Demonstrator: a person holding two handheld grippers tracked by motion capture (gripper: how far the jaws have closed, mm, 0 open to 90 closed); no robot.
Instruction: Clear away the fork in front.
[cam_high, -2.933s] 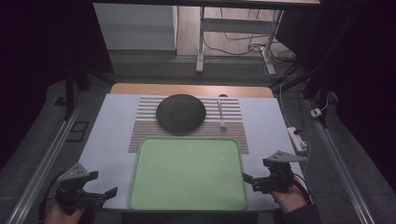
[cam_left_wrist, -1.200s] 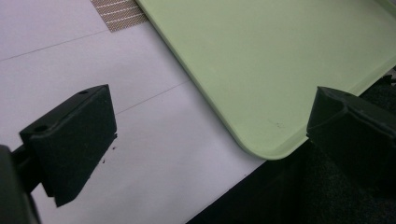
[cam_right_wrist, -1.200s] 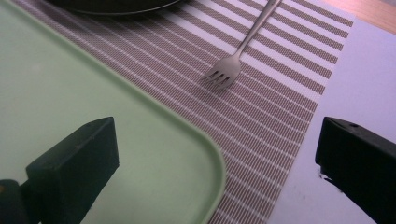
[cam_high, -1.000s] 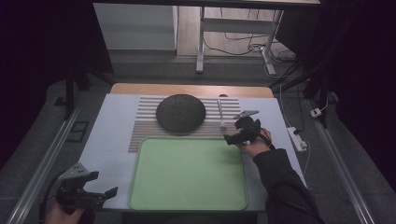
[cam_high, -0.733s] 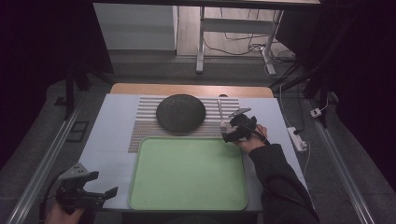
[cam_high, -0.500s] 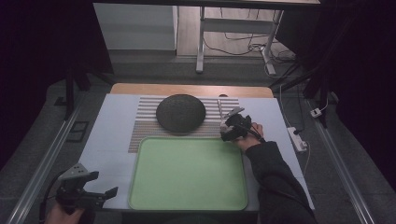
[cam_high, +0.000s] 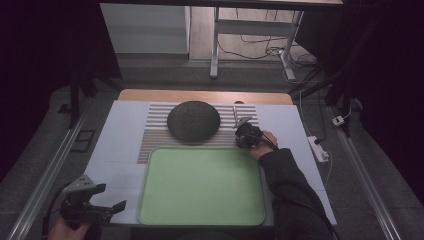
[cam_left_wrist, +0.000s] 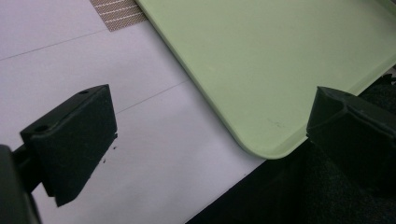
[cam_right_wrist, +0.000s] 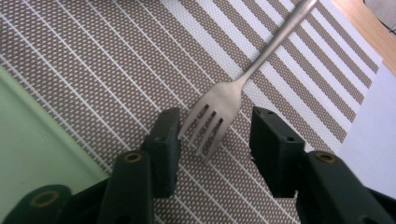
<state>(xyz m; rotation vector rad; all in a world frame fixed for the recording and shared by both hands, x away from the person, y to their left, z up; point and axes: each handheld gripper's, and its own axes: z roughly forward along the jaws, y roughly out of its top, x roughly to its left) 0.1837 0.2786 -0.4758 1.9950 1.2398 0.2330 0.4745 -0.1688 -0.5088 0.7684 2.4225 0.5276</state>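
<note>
The right claw (cam_right_wrist: 212, 140), jaws apart, straddles the tines of a silver metal fork (cam_right_wrist: 233, 88) lying on the brown-and-white striped woven placemat (cam_right_wrist: 93, 60). The left claw (cam_high: 102, 207) hangs wide open, gripping nothing, beside the pale green plastic tray (cam_left_wrist: 280, 60).

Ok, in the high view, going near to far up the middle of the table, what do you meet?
Green tray → striped placemat → dark round plate → bare wooden table edge.
</note>
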